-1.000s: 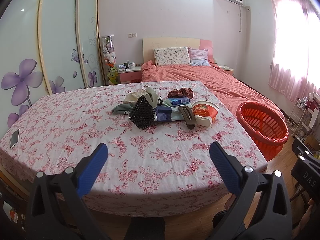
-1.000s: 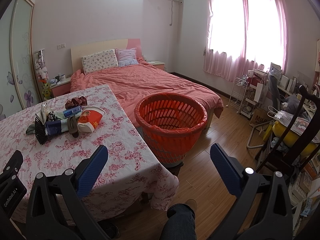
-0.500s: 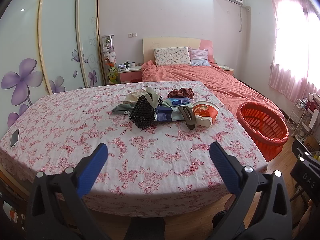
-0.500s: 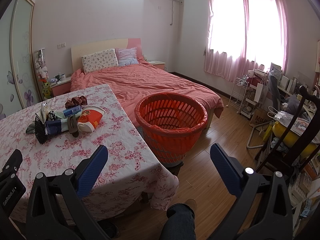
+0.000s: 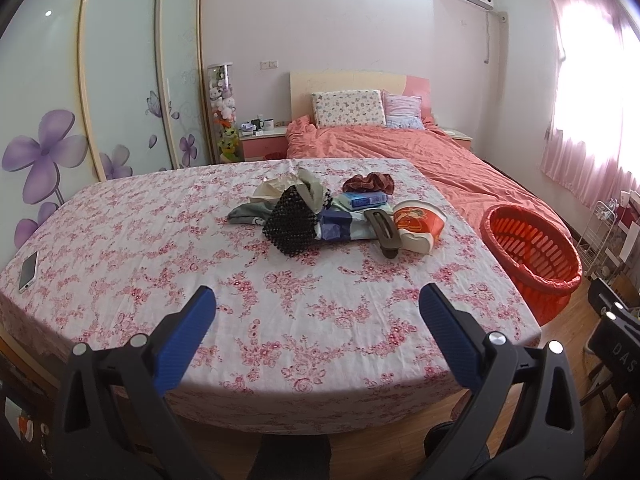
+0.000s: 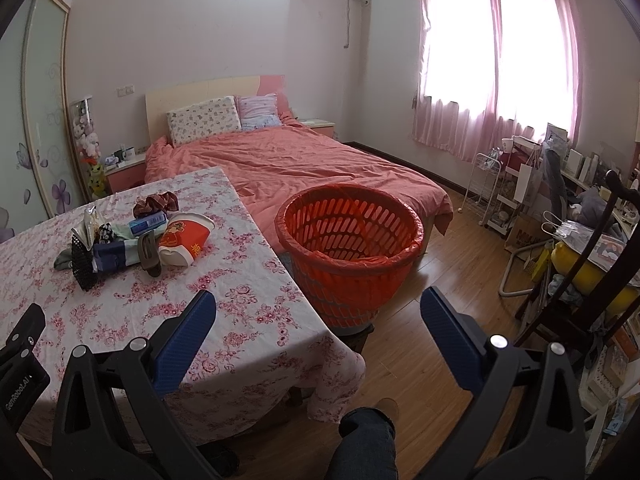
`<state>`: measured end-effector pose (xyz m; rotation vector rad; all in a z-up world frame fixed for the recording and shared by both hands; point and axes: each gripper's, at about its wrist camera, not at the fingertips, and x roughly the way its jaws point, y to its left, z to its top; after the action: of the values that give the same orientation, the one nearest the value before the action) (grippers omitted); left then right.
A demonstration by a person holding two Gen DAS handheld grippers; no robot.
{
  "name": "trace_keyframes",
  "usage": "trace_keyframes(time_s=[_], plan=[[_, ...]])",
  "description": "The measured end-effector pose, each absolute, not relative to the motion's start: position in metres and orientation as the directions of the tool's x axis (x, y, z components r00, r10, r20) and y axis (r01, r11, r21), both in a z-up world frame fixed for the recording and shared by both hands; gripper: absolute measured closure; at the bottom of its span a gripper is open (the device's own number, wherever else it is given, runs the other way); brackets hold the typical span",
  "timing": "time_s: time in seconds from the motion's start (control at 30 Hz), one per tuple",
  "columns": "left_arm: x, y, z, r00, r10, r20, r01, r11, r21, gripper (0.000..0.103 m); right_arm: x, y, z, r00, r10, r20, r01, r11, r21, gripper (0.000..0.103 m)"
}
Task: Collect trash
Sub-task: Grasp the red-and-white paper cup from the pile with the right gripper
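Note:
A pile of trash lies in the middle of the floral-clothed table (image 5: 160, 264): a black mesh piece (image 5: 289, 225), a red and white paper bucket (image 5: 418, 226) on its side, a dark slipper (image 5: 383, 232), a blue packet (image 5: 366, 200) and crumpled bags. The pile also shows in the right wrist view, with the bucket (image 6: 186, 238) nearest. An orange basket (image 6: 350, 248) lined with a bag stands on the floor right of the table; it also shows in the left wrist view (image 5: 530, 254). My left gripper (image 5: 316, 328) is open and empty over the table's near edge. My right gripper (image 6: 318, 328) is open and empty near the table's corner.
A phone (image 5: 29, 271) lies at the table's left edge. A bed with a salmon cover (image 6: 304, 168) stands behind the table. A chair (image 6: 592, 280), a wire rack (image 6: 490, 184) and cluttered shelves fill the right side. A person's knee (image 6: 366, 440) is below the right gripper.

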<state>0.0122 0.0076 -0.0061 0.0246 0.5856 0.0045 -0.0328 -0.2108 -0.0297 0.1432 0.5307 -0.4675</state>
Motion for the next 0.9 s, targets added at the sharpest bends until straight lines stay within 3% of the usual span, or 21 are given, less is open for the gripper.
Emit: trace_keyframes(time_s=[0.33,0.57,0.9], plan=[[0.07,0.069,-0.03,0.792,0.097,-0.602,-0.118,0.993,0.005,0.004,0.038,-0.198,-0.043,0.805,-0.249,-0.538,0.338,0.939,0.07,0.003],[0.115,0.103,-0.044,0.783,0.099,-0.614,-0.141,0.99,-0.02,0.004,0.113,-0.185,-0.066,0.761,-0.14,-0.634,0.274,0.954,0.119,0.02],[0.149,0.11,-0.059,0.771,0.077,-0.632,-0.118,0.993,-0.023,0.004,0.182,-0.174,-0.094,0.696,-0.062,-0.716,0.257,0.952,0.167,0.024]])
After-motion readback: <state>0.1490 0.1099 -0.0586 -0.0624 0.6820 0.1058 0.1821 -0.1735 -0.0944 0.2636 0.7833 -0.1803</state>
